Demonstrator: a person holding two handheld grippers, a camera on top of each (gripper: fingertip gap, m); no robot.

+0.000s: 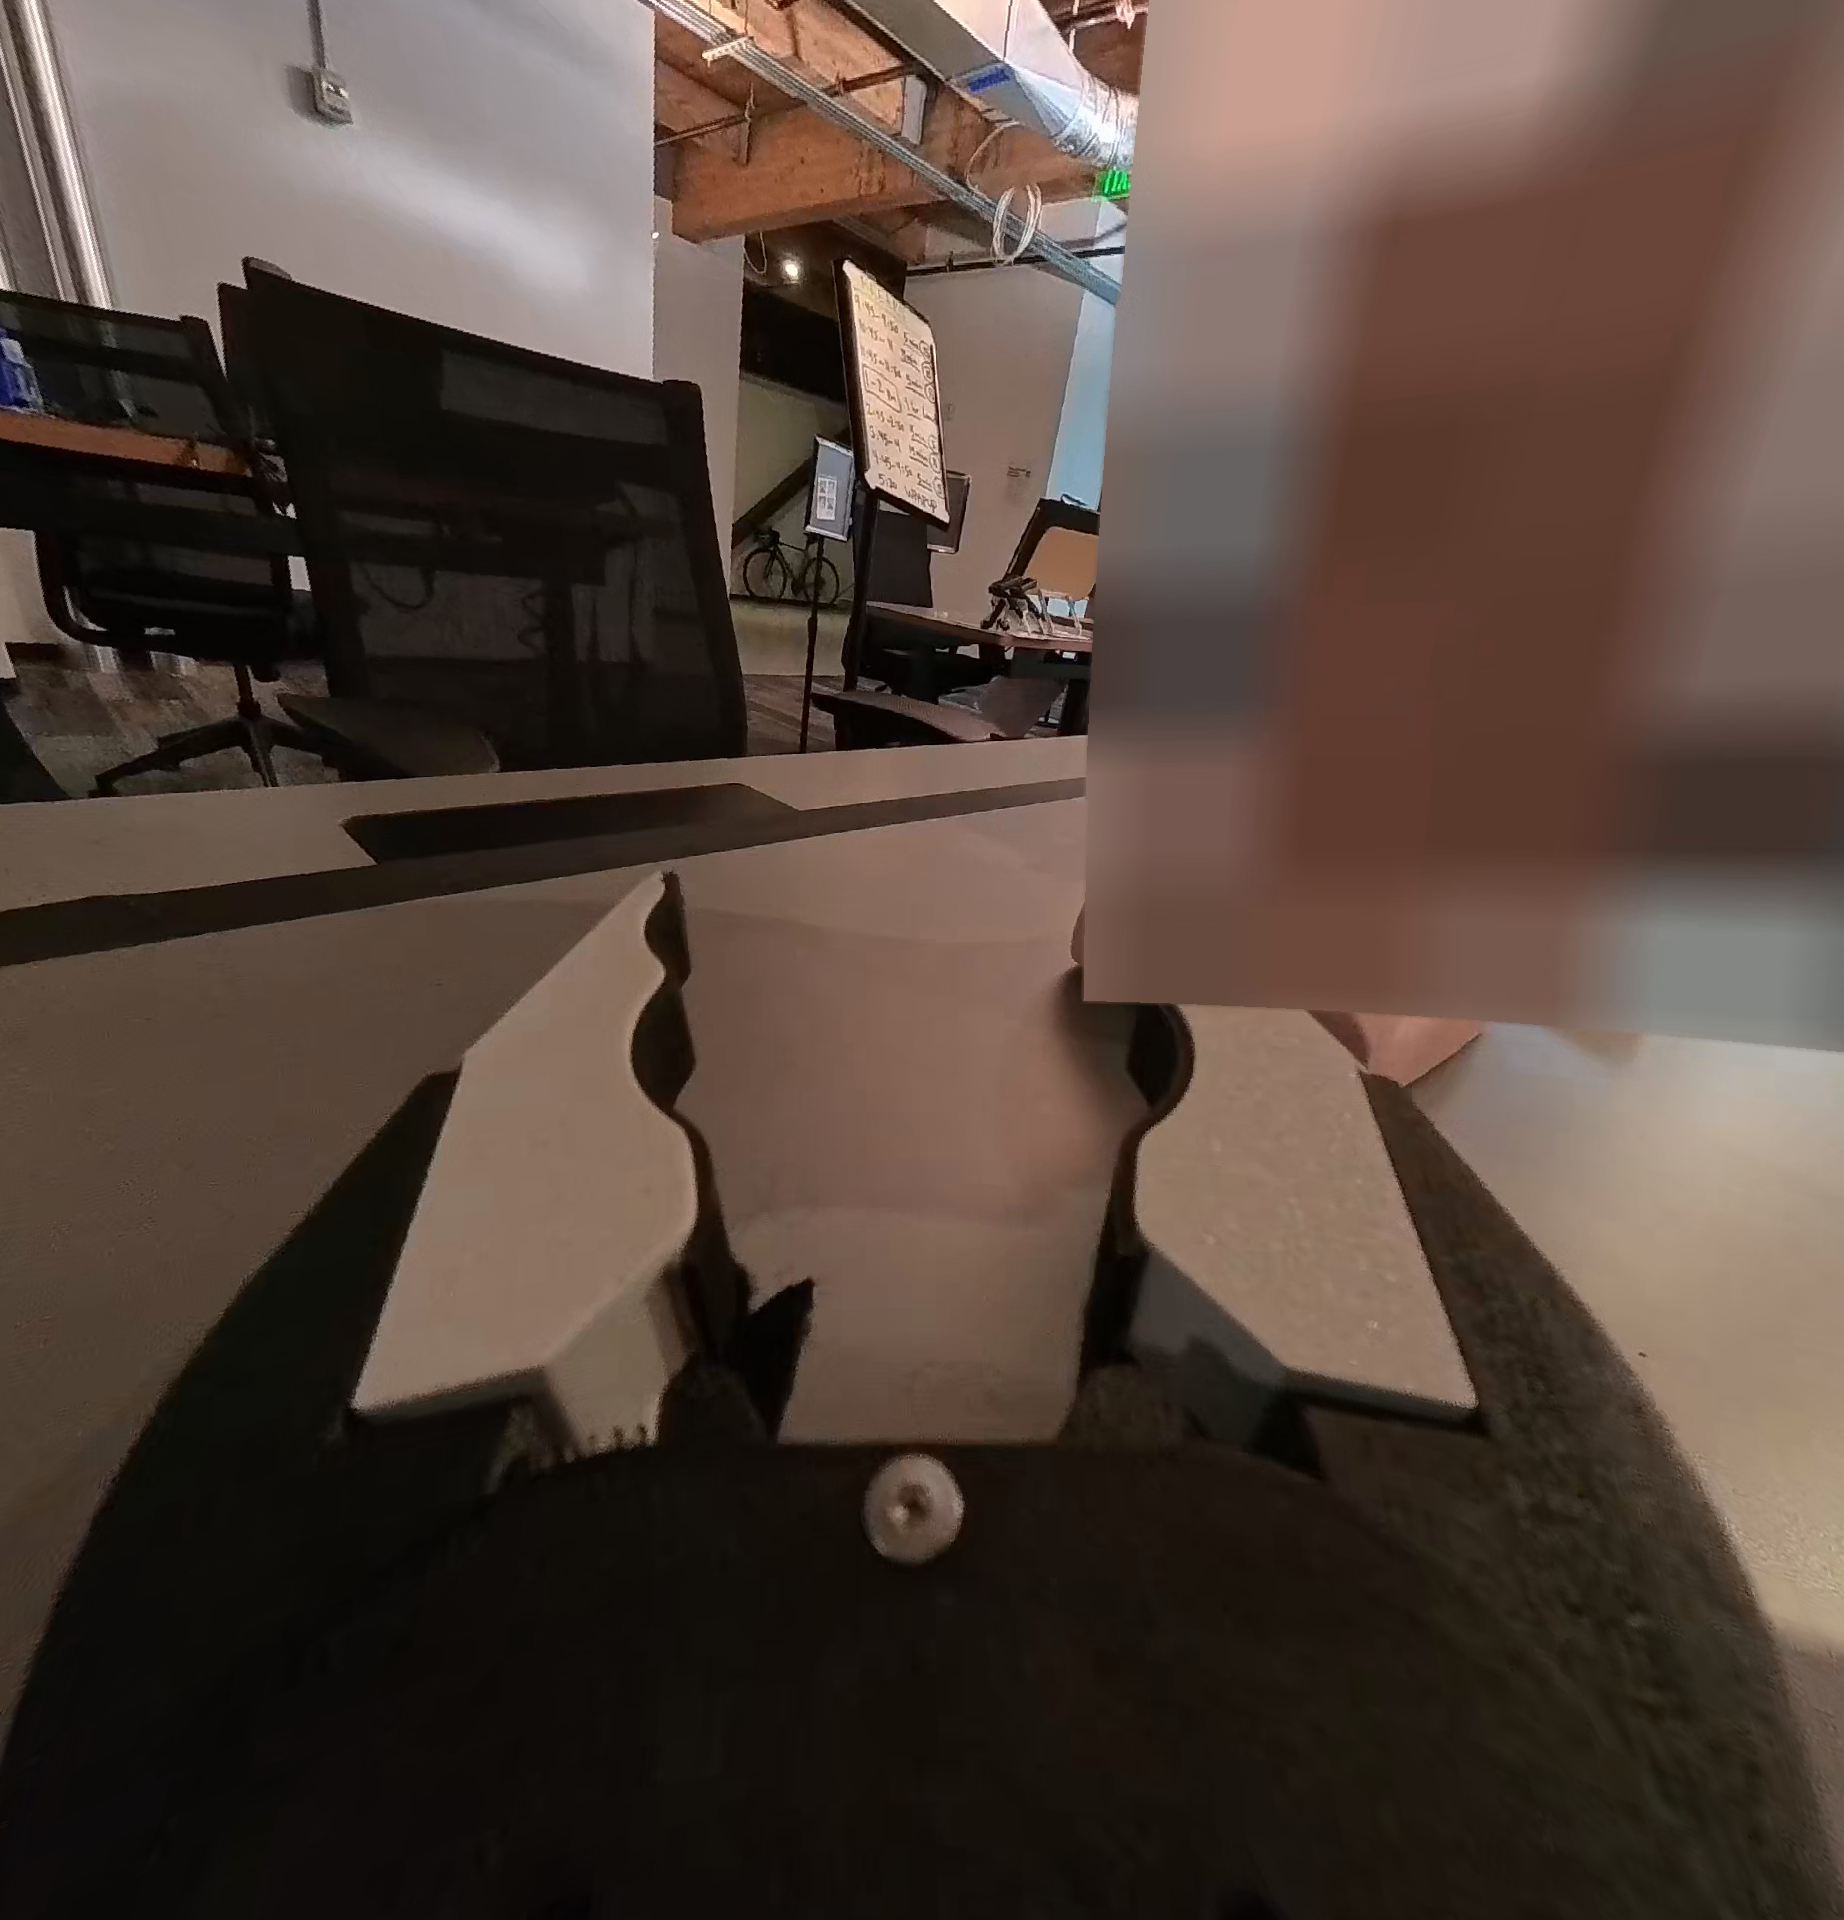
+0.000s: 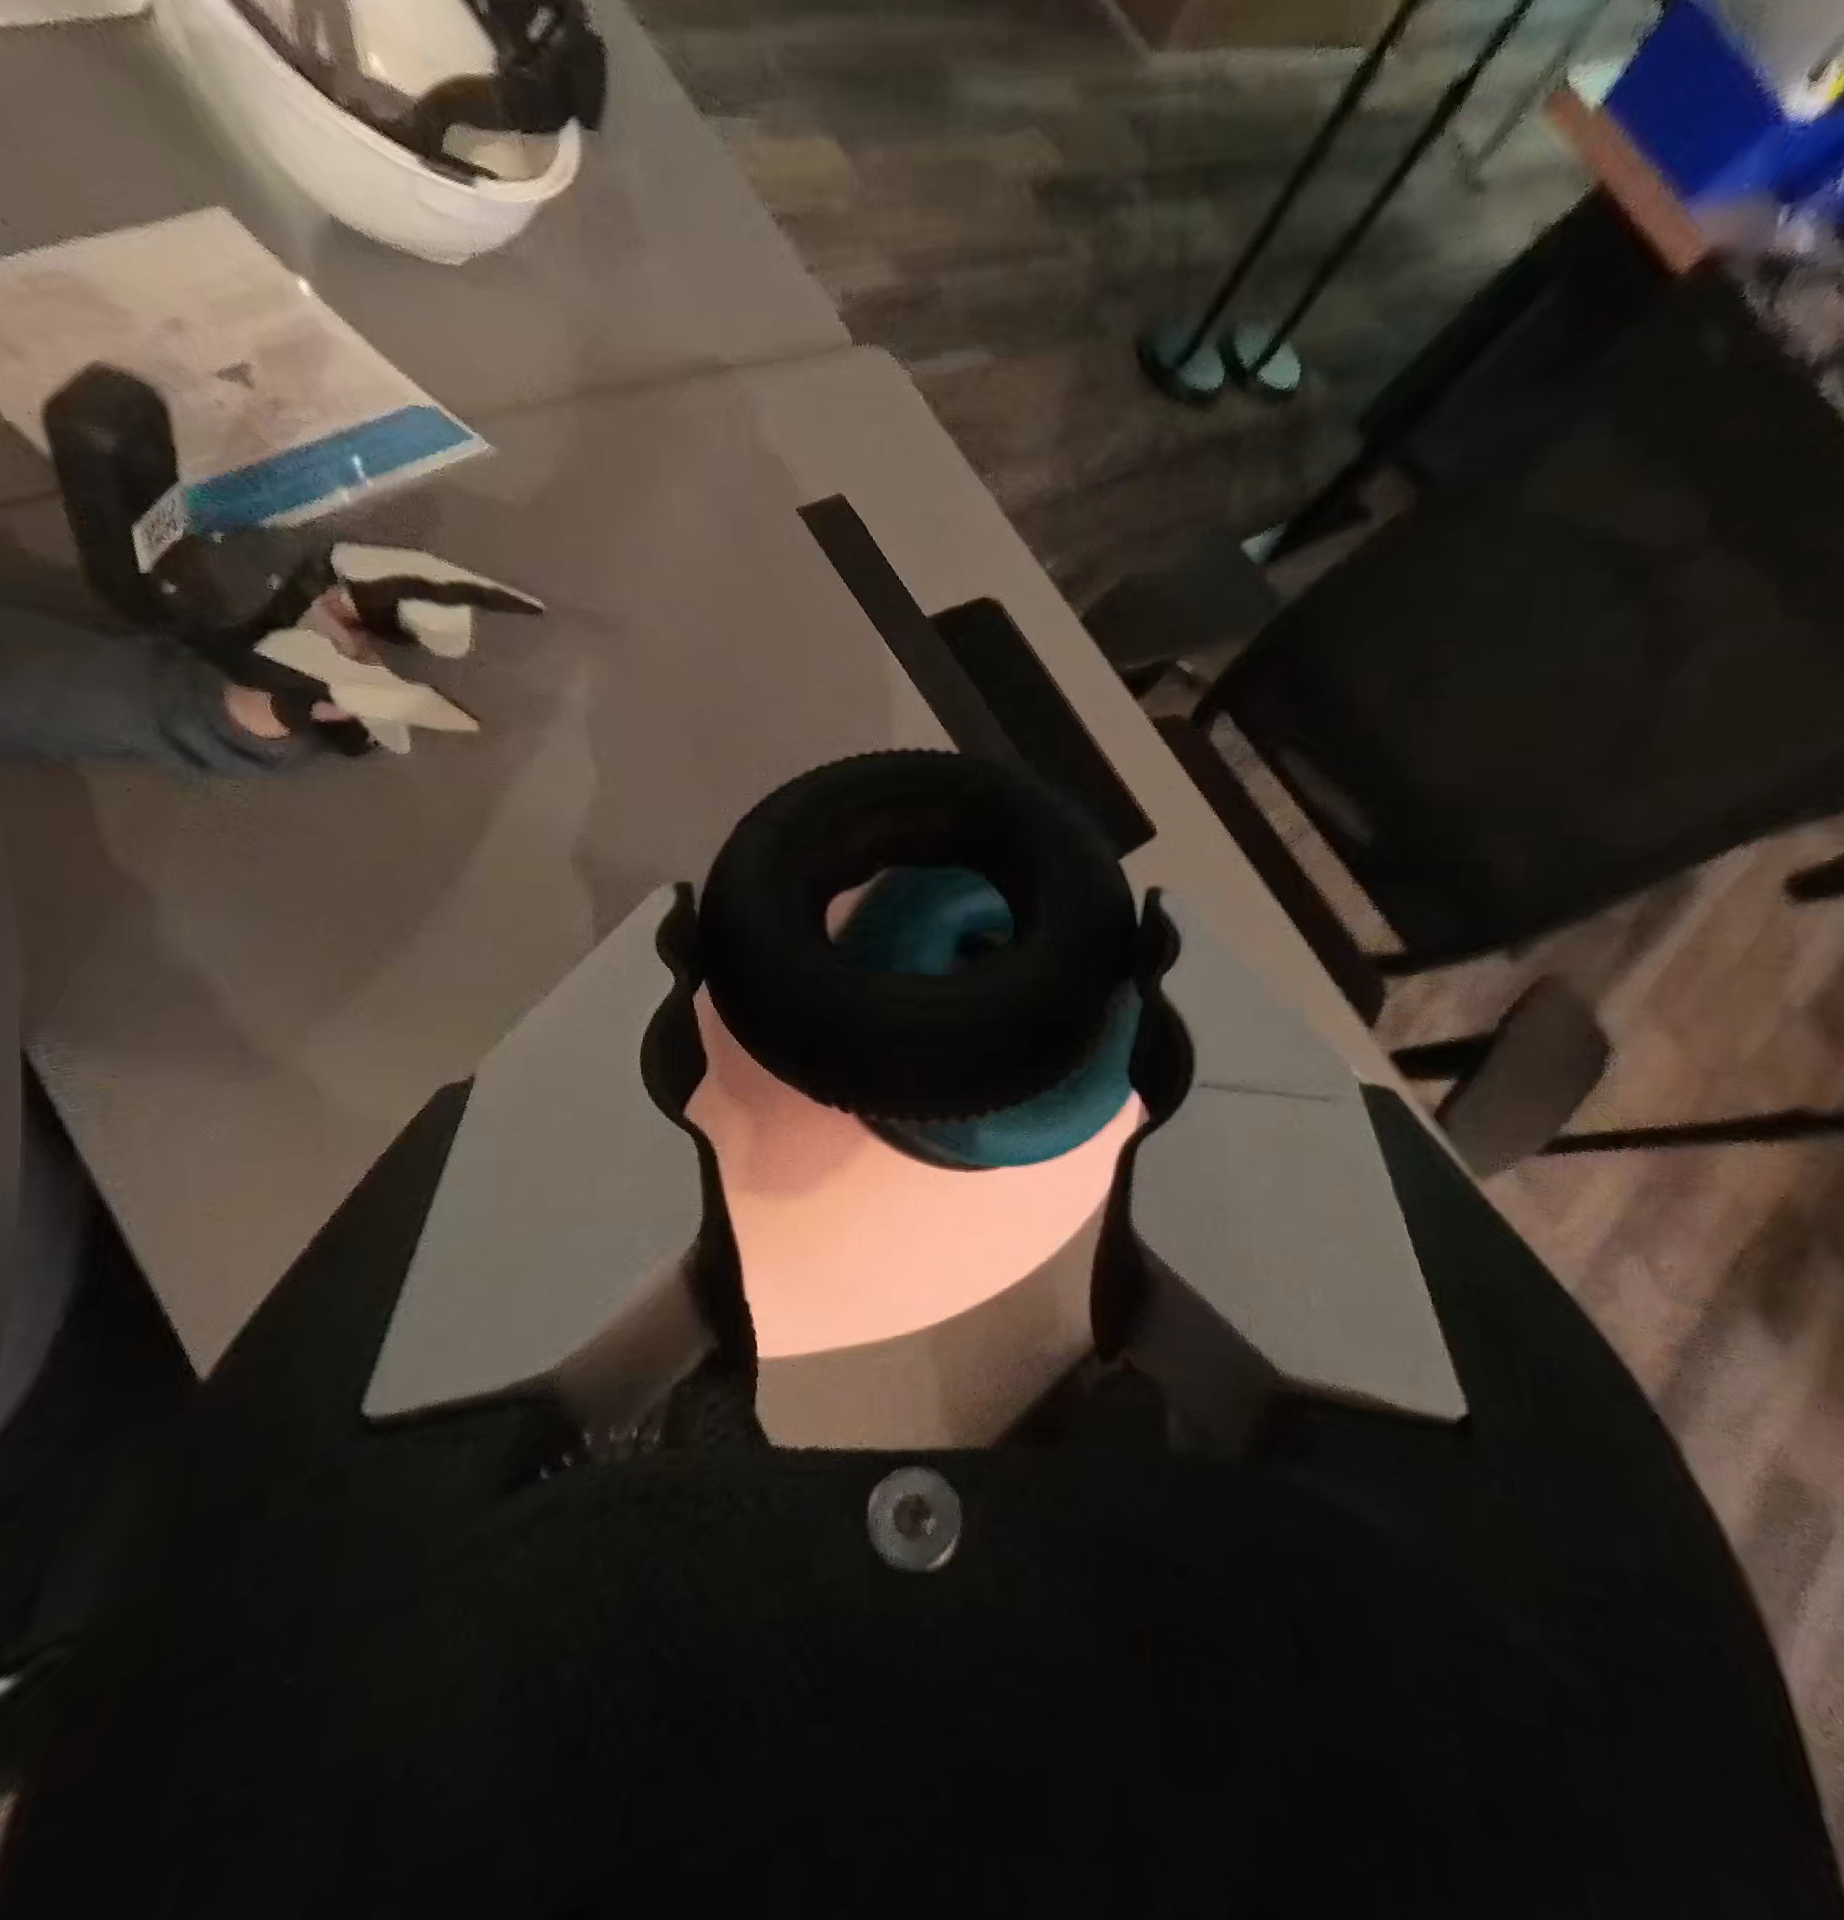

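Right claw [image 2: 923, 997]: jaws clamped on a small black rubber tyre [image 2: 913, 940], gripped across its outer tread at 3 and 9 o'clock. The tyre sits on a teal hub [image 2: 1011, 1127] that shows through its bore and below its rim at 5 o'clock. Held clear above the grey worktop [image 2: 606, 665].

Handling (judgement): light; tread soft and grippy, so slip is unlikely; the hub looks stiff. A hold across the tread diameter seems sound; the tyre may flex if squeezed hard.

Left claw [image 2: 430, 665]: seen at 10 o'clock in the right wrist view, jaws apart, nothing between them, low over the worktop. A white helmet [image 2: 419, 177] lies at 11 o'clock, a flat white packet with a blue strip [image 2: 170, 332] beside it. Black mesh chairs [image 1: 502, 540] stand beyond the worktop edge.
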